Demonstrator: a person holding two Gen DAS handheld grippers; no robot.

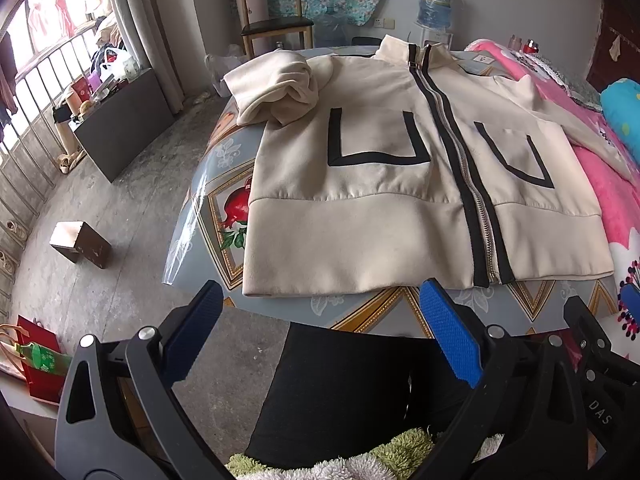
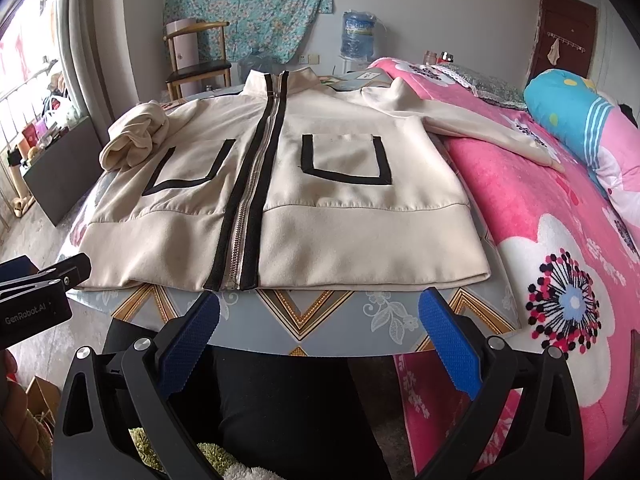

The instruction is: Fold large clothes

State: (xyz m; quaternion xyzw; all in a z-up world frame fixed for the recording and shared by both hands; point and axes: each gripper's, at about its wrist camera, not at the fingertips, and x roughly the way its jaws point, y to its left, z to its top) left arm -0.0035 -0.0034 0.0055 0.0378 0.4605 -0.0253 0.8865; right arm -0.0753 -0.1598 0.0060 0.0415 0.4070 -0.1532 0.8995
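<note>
Both grippers, left gripper [image 1: 322, 320] and right gripper [image 2: 320, 322], stand wide and empty; the jacket [image 1: 400, 200] lies flat on the table [image 1: 360, 312] at 12 o'clock, zipper [image 2: 248, 192] pointing away, about equally near to both.

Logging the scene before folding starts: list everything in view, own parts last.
jacket: one, cream with black trim, flat on table, zipped
table: one, grey-blue patterned, under jacket
blanket: one, pink floral, right of table
pillow: one, blue and pink, on blanket
chair: one, wood with black seat, beyond table
water jug: one, blue, by far wall
box: one, brown, on floor at left
left hand-held gripper: one, black with blue pads, open, short of jacket hem
right hand-held gripper: one, same colours, open, short of hem
</note>
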